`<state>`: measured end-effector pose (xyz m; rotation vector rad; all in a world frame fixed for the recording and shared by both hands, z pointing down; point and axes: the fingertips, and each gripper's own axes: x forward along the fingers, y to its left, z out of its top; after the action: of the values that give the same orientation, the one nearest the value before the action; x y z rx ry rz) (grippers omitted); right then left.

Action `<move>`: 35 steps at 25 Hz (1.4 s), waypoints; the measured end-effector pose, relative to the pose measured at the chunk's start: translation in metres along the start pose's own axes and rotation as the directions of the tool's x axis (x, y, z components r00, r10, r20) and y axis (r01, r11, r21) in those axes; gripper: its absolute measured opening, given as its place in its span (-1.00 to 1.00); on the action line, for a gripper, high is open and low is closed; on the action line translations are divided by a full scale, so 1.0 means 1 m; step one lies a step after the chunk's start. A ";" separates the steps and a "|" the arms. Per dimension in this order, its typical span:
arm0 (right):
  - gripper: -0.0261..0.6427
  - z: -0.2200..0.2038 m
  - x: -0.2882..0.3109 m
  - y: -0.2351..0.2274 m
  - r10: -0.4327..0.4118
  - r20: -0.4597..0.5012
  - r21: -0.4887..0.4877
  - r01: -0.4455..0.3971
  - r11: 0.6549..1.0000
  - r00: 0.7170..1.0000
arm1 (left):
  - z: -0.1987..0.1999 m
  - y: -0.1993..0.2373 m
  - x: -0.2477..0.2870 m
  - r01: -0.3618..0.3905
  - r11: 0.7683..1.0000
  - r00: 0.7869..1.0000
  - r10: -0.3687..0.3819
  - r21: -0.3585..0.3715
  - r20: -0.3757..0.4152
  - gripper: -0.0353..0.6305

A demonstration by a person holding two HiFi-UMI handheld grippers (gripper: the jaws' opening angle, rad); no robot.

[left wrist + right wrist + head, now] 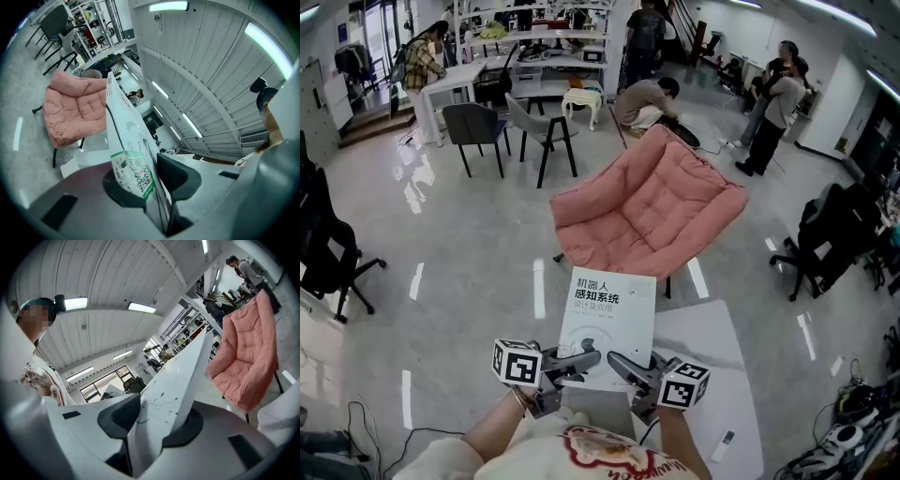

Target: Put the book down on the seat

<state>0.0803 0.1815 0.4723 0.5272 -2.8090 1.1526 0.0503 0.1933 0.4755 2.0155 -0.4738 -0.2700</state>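
**Head view:** You're holding a thin, flat white book (609,323) w/ a smooth cover and dark print, in the air on your side of the seat (647,211). The seat is a pink quilted cushion, bowl-shaped and puffy, on thin dark legs. The left gripper (579,360) is clamping the book's edge farthest from the seat at the left corner, and the right gripper (626,364) at the right corner. A flat white tabletop (717,361) is lying just in front of the seat, under the book.

**Left gripper view:** The book (123,117) is standing edge-on between the jaws. The dark rounded pads (177,172) are pressing both its faces, incl. a green-edged sticker w/ a printed code. The pink seat (72,108) is showing beyond the book, soft and creased.

**Right gripper view:** The jaws are gripping the book (180,376) the same way, w/ dark matte pads (119,418) on each side of the white cover. The seat (246,355) is hanging past the book's far edge, apart from it.
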 end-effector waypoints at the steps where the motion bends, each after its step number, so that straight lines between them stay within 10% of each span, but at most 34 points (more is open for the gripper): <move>1: -0.50 0.002 0.000 -0.003 0.001 -0.003 0.000 -0.001 1.000 1.000 | 0.002 0.002 0.002 -0.002 1.000 1.000 0.002 -0.002 0.003 -0.69; 15: -0.50 0.046 0.042 -0.064 -0.020 0.009 0.009 0.020 1.000 1.000 | 0.066 0.055 0.025 0.011 1.000 1.000 -0.011 -0.011 -0.015 -0.69; 35: -0.50 0.233 0.186 -0.237 -0.099 0.112 0.013 0.098 0.995 0.989 | 0.318 0.196 0.094 0.065 0.998 0.990 -0.062 0.018 -0.126 -0.69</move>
<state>0.0017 -0.1904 0.4973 0.7451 -2.8349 1.1492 -0.0297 -0.1828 0.5004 2.0577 -0.3360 -0.1765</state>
